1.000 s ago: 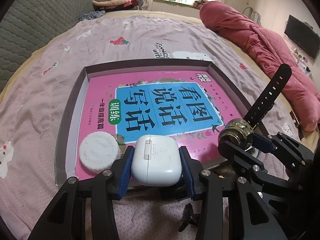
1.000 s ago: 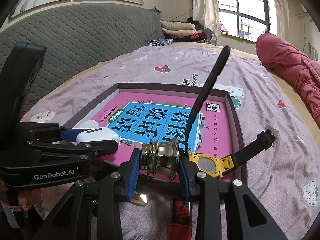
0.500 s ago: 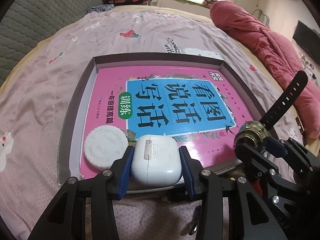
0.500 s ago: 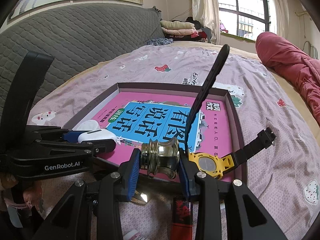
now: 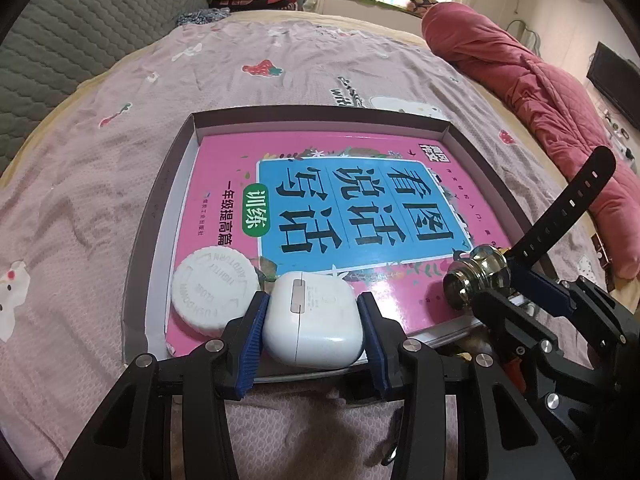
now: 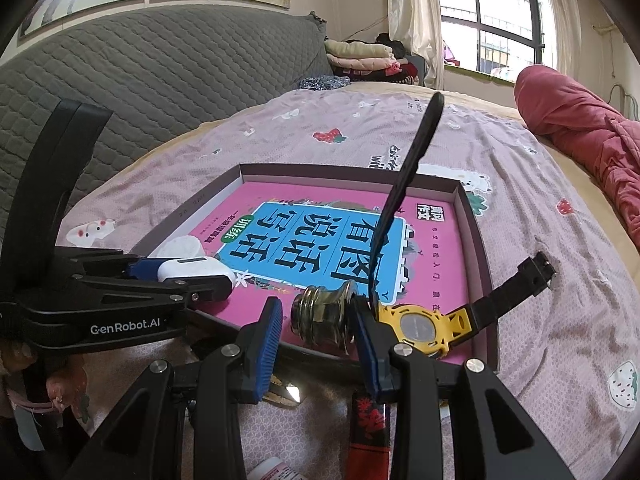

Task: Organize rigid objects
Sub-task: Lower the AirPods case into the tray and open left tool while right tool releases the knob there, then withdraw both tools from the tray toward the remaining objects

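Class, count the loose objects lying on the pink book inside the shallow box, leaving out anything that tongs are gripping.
2: the white cap at the book's near-left corner, and the yellow watch at its near-right corner. Others may be hidden behind the tongs.

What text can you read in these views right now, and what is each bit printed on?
"GenRobot.AI": side of the left tool.
"看图说话写话", "训练", "一年级提高篇": pink workbook cover, upside down.
"PUSH DOWN", "CLOSE TIGHTLY", partly legible: white cap.
Small publisher line on the workbook: too small.
Print on the bedsheet: cut off, unreadable.
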`<state>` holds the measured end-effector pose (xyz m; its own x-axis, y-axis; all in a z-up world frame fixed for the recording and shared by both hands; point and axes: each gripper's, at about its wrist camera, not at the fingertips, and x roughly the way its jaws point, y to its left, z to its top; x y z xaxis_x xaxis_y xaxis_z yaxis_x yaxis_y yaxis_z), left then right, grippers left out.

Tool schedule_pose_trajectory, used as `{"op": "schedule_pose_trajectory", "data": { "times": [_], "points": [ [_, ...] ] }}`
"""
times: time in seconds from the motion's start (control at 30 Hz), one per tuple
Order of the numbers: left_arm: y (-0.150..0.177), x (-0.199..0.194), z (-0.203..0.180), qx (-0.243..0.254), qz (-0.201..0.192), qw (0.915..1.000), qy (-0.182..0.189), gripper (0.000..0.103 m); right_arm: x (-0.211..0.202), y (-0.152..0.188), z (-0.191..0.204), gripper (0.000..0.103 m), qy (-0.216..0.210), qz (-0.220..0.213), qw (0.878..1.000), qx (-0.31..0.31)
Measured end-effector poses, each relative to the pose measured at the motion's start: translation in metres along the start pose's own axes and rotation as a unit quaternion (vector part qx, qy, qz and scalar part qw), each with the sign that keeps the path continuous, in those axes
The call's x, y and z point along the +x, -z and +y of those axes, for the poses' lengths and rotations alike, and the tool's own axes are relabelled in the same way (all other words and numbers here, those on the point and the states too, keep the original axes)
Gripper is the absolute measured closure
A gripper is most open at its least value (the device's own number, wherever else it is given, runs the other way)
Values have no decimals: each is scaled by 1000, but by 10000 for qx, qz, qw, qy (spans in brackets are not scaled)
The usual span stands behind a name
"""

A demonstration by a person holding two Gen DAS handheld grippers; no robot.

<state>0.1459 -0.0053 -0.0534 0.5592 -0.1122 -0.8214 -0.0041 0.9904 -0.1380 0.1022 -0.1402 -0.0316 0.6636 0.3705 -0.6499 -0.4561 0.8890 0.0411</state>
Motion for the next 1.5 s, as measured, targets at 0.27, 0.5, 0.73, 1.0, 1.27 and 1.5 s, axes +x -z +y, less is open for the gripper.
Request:
{"op": "schedule_pose_trajectory", "data": {
  "times": [0.27, 0.5, 0.73, 1.0, 1.27, 1.5],
  "points": [
    [1, -3, 3, -100, 31, 9999, 80, 57, -6, -4, -6, 67, -13, -98, 9998, 145],
    [2, -9, 3, -48, 5, 10000, 61, 56, -12, -6, -6, 67, -25, -189, 9997, 142],
    [-1, -13, 4, -77, -38, 10000, 38, 56, -20, -8, -4, 67, -15, -337, 9994, 76],
    [-2, -20, 1, -76, -85, 9999, 21, 55, -24, -8, -4, 67, -14, -403, 9992, 80],
    [-6, -32, -3, -21, -200, 9998, -8, 45, -29, -8, -3, 65, -3, -479, 9988, 42],
    [-6, -41, -4, -15, -269, 9996, -6, 40, -35, -9, -2, 59, 17, -572, 9984, 25]
  ]
}}
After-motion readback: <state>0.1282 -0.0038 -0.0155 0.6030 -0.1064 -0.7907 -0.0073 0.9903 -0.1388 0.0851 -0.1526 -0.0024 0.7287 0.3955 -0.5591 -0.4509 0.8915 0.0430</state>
